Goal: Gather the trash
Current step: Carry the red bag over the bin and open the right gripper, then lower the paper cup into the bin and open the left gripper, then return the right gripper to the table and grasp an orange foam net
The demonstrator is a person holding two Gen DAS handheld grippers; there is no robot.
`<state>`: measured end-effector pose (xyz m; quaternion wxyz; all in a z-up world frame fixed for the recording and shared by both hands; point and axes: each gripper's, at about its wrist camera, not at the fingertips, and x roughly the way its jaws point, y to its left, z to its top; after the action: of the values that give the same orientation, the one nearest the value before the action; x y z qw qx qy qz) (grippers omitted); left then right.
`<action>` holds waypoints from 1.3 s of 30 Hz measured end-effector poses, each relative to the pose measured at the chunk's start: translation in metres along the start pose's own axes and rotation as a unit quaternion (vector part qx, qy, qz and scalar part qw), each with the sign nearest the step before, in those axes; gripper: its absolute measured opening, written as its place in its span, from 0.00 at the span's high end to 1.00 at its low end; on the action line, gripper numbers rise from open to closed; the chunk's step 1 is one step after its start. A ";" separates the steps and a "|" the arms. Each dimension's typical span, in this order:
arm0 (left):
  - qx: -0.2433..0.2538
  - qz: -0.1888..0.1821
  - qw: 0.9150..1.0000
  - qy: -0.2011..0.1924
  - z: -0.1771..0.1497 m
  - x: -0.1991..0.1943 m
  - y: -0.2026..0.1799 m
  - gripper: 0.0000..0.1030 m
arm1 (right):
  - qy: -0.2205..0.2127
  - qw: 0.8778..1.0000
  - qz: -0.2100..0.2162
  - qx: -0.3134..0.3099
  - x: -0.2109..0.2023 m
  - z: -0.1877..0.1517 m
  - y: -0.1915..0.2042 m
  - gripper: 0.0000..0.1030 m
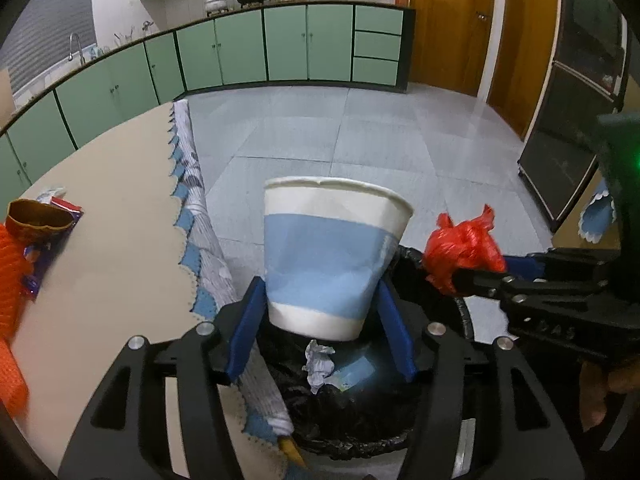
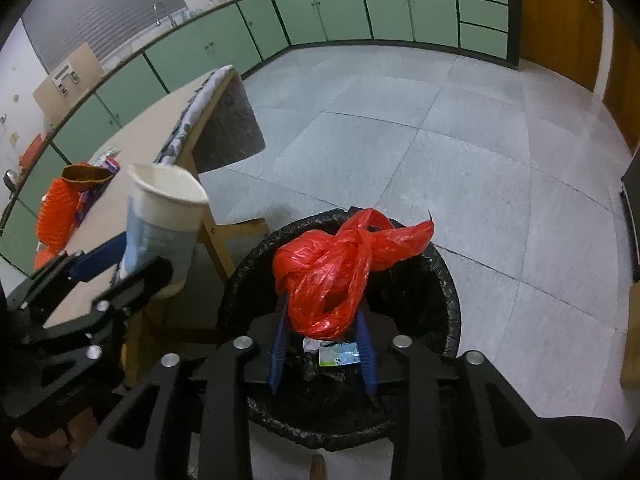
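A white and blue paper cup (image 1: 332, 256) stands slightly tilted between the blue fingers of my left gripper (image 1: 320, 282), whose pads are against its lower sides. It hangs over the black-lined trash bin (image 1: 408, 258). The same cup (image 2: 160, 224) shows at the left of the right wrist view, beside the table edge. My right gripper (image 2: 322, 308) is shut on a knotted red plastic bag (image 2: 332, 272) above the bin's (image 2: 448, 280) opening; the bag hides its fingertips. In the left wrist view that bag (image 1: 464, 248) sticks out of the right gripper (image 1: 456, 276). Crumpled paper (image 1: 318, 364) and a small packet (image 2: 340, 354) lie inside the bin.
The beige table (image 1: 112, 240) with a patterned cloth edge stands left of the bin. An orange net (image 1: 10, 280), a brown bowl (image 1: 36, 216) and wrappers lie on it. A black cabinet (image 1: 568, 140) stands at the right. Grey tiled floor (image 2: 440, 140) stretches to the green cupboards.
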<state>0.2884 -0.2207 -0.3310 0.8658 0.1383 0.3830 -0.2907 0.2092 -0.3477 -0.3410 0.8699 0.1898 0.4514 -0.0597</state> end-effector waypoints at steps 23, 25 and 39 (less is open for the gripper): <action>-0.025 0.025 0.999 -0.033 0.003 -0.040 0.018 0.39 | -0.013 1.000 -0.001 -0.013 -0.015 0.002 0.015 0.58; -0.036 0.033 0.998 -0.046 0.002 -0.060 0.028 0.34 | -0.018 1.000 0.003 -0.022 -0.022 0.003 0.025 0.58; -0.150 0.188 0.965 -0.108 -0.068 -0.201 0.145 0.17 | -0.058 0.975 0.105 -0.184 -0.056 0.009 0.192 0.57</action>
<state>0.2293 0.0055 -0.2243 0.9520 0.0444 0.2934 -0.0748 0.2356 -0.1783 -0.2384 0.9160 0.0688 0.3810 0.1055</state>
